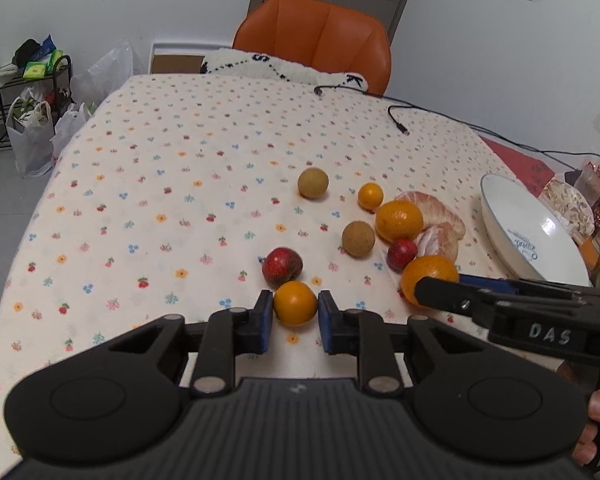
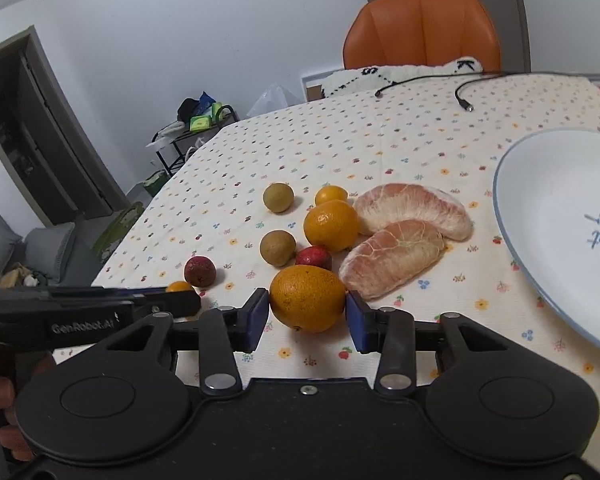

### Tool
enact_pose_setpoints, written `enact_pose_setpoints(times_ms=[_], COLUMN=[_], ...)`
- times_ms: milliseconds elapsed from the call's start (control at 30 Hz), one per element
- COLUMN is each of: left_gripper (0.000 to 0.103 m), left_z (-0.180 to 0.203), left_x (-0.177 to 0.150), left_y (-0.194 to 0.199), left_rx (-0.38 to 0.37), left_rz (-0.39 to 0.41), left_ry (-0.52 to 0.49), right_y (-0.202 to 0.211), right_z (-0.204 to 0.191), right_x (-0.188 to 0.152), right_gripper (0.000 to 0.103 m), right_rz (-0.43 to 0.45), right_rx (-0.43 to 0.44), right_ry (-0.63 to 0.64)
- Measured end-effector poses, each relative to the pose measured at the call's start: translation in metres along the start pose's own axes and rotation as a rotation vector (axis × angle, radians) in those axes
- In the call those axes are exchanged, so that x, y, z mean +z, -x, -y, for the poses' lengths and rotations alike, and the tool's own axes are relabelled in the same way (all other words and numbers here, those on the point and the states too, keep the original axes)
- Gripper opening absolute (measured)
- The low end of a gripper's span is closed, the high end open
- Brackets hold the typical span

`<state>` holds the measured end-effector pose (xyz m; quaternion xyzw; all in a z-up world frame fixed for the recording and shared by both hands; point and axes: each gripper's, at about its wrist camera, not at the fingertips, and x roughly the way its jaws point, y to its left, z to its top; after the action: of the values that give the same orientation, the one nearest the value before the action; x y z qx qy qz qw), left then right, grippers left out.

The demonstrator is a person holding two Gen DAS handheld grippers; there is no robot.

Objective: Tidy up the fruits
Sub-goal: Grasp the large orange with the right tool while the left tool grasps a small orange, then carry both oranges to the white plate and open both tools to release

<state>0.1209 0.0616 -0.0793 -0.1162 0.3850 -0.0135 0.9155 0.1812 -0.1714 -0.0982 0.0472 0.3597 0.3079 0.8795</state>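
Orange fruits [image 2: 307, 303] number four; each claw, left [image 1: 295, 312] and right [image 2: 307, 316], brackets one unclamped.

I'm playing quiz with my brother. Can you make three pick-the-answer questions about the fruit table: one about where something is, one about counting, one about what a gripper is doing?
1. Where is the white plate?
A. right of the fruit
B. on the orange chair
C. under the fruit

2. How many peeled pomelo pieces lie on the tablecloth?
A. one
B. two
C. four

3. What sits between the right gripper fingers?
A. a big orange
B. a cable
C. nothing

Answers:
1 A, the plate sits at the right edge of the right wrist view.
2 B, one pomelo segment lies behind another.
3 A, the blue pads flank the orange on both sides.
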Motion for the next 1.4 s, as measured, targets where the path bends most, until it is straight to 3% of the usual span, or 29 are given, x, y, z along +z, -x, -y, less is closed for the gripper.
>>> enact_pose_setpoints(times_ms=[300, 833, 1400], left_gripper=[0.022, 0.022, 0.022], left_z=[0.013, 0.063, 0.122], left_x=[0.007, 0.022, 0.025], left_y=[0.009, 0.017, 0.005], left_rx=[-0.017, -0.086, -0.184], left_rz=[0.041, 0.102, 0.108], left_ry=[-0.015, -0.09, -0.161], right_y=[0.022, 0.073, 0.121], right_z=[0.006, 0.04, 0.079], right_x=[0.0, 0.005, -0.002], right_gripper=[0.039, 0.039, 0.038], right_rz=[0.055, 0.162, 0.246], right_rx=[0.0, -0.078, -0.174], right_ry=[-0.018, -0.058, -0.1])
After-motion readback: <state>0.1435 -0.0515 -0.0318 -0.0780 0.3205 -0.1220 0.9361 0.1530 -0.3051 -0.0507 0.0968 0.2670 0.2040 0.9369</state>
